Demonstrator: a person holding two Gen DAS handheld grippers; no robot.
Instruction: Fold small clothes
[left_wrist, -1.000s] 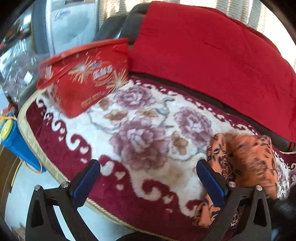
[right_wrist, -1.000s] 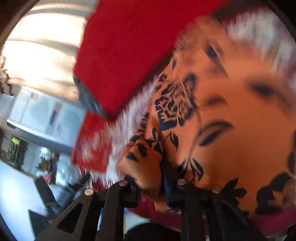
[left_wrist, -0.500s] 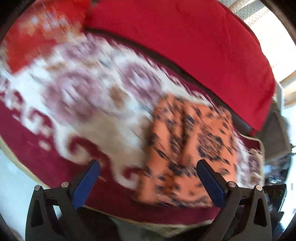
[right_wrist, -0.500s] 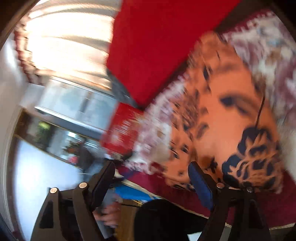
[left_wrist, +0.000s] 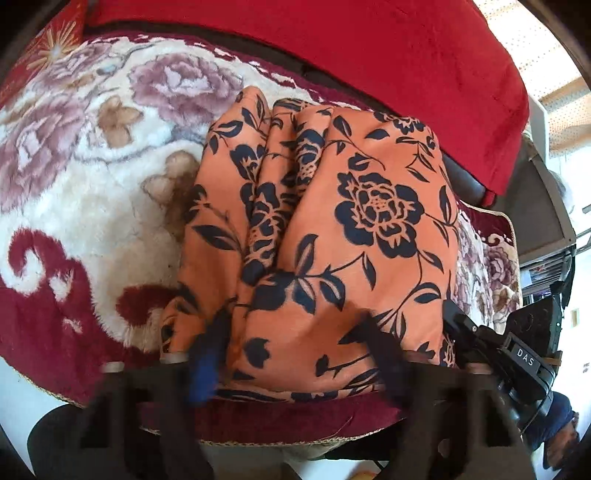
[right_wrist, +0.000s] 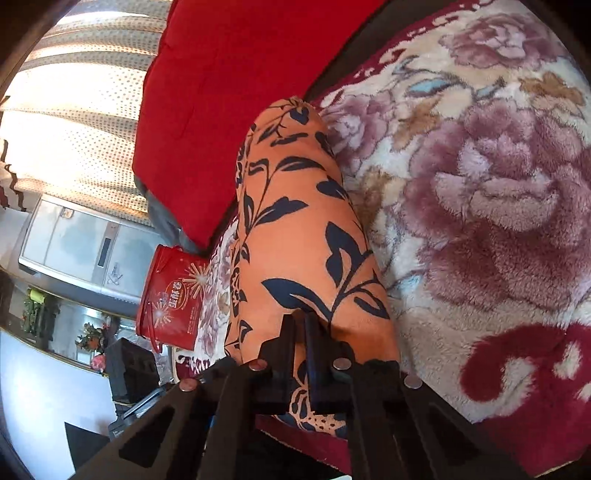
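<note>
Orange floral garment (left_wrist: 332, 229) lies bunched in folds on the plush flower-patterned blanket (left_wrist: 92, 177), below the red cushion (left_wrist: 388, 62). At its near edge the left claw (left_wrist: 295, 354), motion-blurred, stands part-open, fingers straddling the cloth. Further right, the right claw (right_wrist: 300, 345) is pinched tight on the garment's edge.

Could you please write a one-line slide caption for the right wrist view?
Right tongs pinch the near edge of the orange floral garment lying on a plush floral blanket.
</note>
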